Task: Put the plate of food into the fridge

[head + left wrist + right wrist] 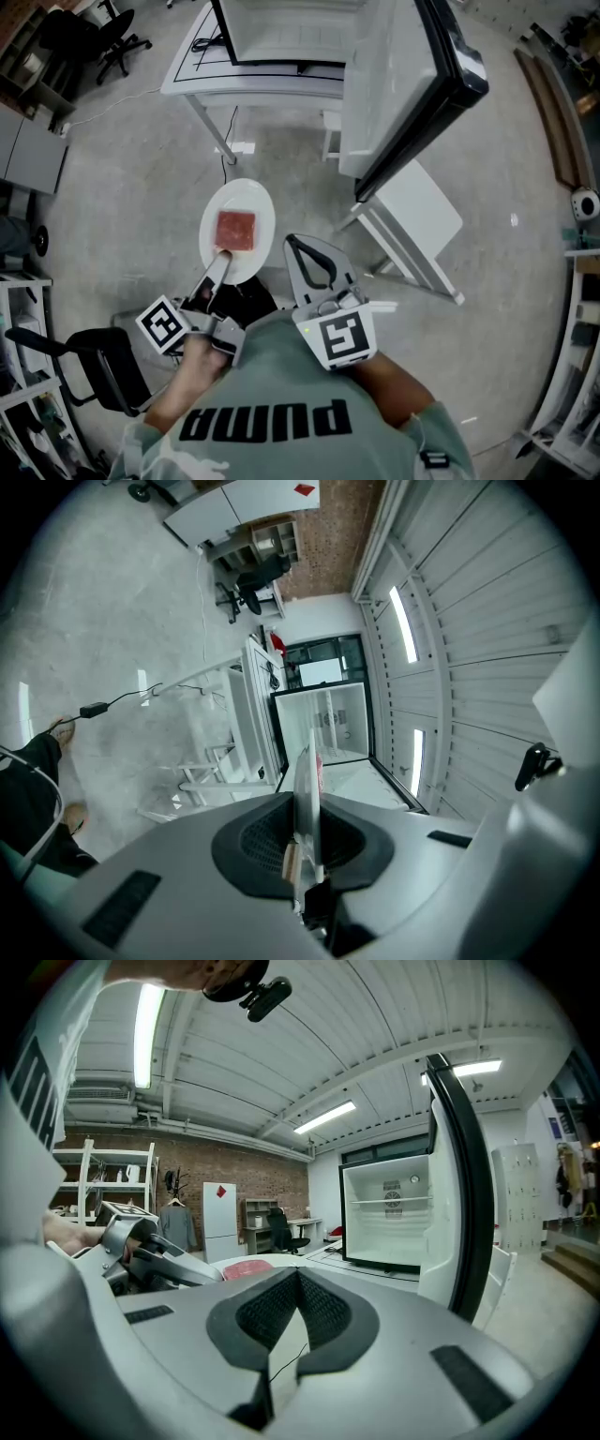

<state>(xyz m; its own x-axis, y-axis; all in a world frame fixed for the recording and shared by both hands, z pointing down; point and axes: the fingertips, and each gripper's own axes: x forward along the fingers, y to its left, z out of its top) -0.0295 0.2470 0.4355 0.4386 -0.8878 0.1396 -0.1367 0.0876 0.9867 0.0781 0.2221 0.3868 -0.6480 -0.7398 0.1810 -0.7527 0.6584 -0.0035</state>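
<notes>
While left gripper (221, 261) jaws pinch plate (257, 201) — red food (235, 230) aboard, right gripper (293, 242) jaws together

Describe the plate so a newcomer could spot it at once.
Start at the open fridge on the white table; the plate hangs in front of it, over the floor. It is the only round white dish, clamped at its rim by the left gripper, carrying a red square of food.

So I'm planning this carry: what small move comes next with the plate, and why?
Probably move the plate forward, level, toward the fridge: the left gripper is shut on its rim, the food sits on it, and the door stands open ahead.
</notes>
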